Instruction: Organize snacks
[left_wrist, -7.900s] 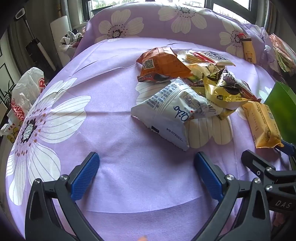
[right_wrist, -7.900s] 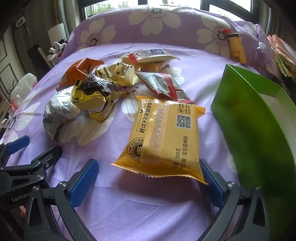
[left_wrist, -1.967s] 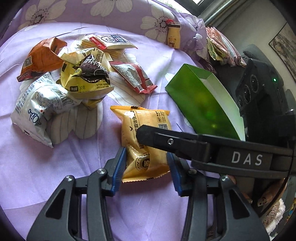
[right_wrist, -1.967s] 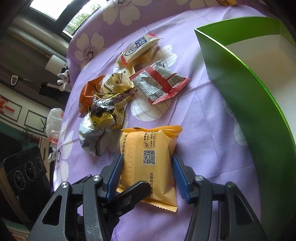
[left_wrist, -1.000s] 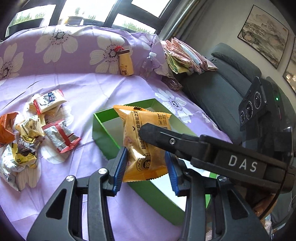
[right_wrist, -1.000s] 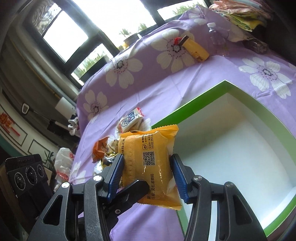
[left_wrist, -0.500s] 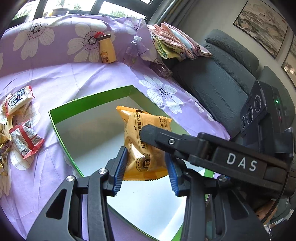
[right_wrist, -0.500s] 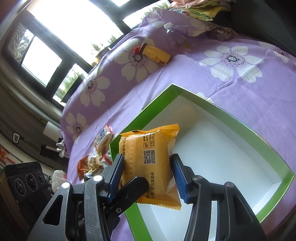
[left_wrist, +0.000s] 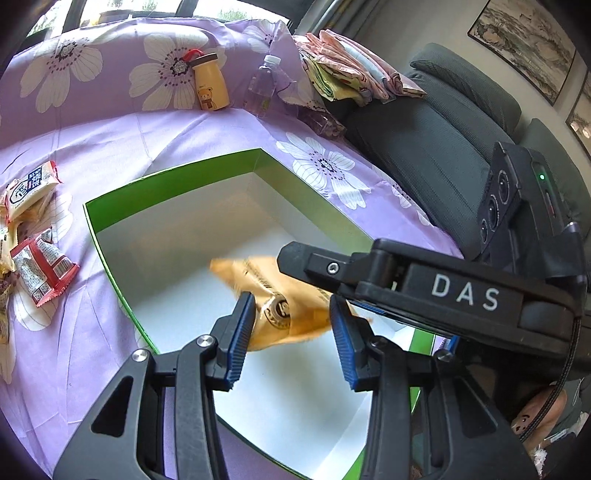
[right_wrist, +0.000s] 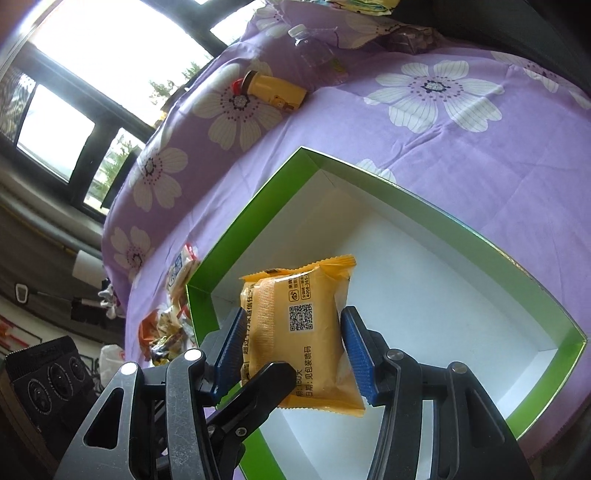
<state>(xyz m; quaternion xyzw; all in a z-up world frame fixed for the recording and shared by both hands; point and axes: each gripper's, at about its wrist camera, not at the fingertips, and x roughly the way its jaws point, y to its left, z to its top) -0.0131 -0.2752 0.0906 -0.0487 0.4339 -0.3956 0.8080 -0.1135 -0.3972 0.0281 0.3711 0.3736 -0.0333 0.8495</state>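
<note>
The open box (left_wrist: 110, 206) lies on the flowered bedsheet (left_wrist: 92, 136). Above its floor, the snack packet (right_wrist: 299, 332) sits between the jaws of the right gripper (right_wrist: 291, 350), with the left gripper (left_wrist: 291, 332) around the same packet from the other side. To the left of the box, outside its wall, the remaining snack packets (left_wrist: 37, 266) lie in a loose group on the sheet. Behind the box, at the far edge, a small bear bottle (left_wrist: 210, 86) stands with a water bottle (left_wrist: 262, 88) to its right. Folded cloths (left_wrist: 351, 74) rest on the sofa (left_wrist: 436, 140) to the right of the bed.

Glossy plastic yellow snack packet (right_wrist: 299, 332), matt card green box (right_wrist: 424, 206), soft cloth floral sheet (right_wrist: 480, 140).
</note>
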